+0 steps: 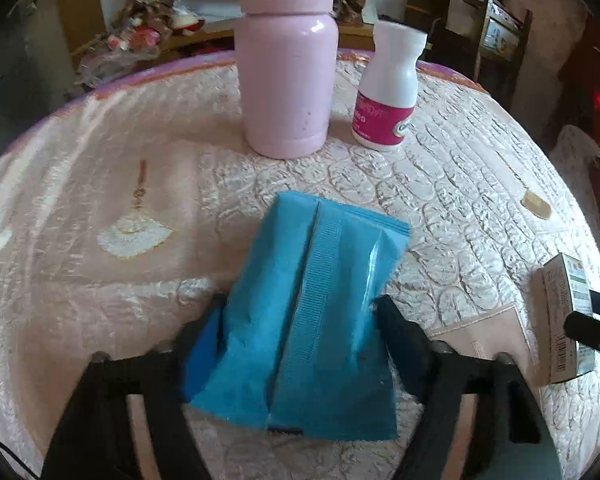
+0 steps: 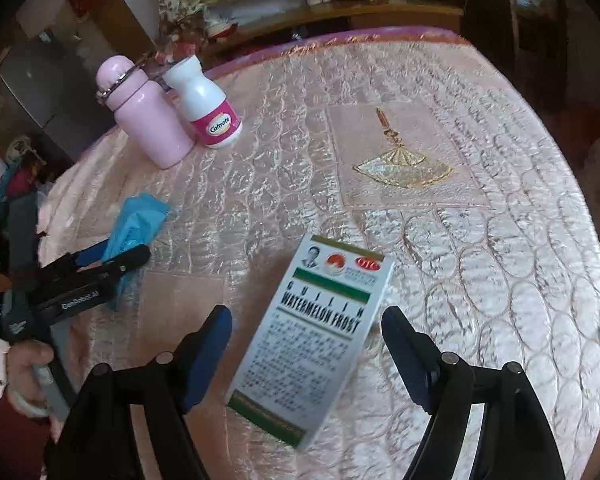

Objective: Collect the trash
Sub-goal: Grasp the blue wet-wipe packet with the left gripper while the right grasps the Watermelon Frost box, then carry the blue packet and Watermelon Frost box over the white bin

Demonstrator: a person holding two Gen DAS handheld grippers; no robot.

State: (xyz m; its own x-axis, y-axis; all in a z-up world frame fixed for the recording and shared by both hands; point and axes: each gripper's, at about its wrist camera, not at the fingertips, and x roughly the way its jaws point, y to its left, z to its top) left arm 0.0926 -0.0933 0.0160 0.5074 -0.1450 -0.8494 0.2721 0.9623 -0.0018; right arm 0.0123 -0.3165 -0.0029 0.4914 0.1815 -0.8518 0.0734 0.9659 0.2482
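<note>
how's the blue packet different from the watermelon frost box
The blue packet is a soft, plain foil pouch with a crimped seam; the Watermelon Frost box is a stiff white carton covered in print. The blue packet seems pinched by the left gripper's jaws; the box lies between the right gripper's open jaws, untouched. Both rest on the pink quilted cloth.

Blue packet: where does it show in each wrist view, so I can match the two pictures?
Left wrist view: the blue packet lies low in the centre, between the left gripper fingers.
Right wrist view: the blue packet is at the left edge, partly hidden behind the left gripper.
Shared landmark: the pink flask standing beside the white bottle at the far side of the tablecloth.
</note>
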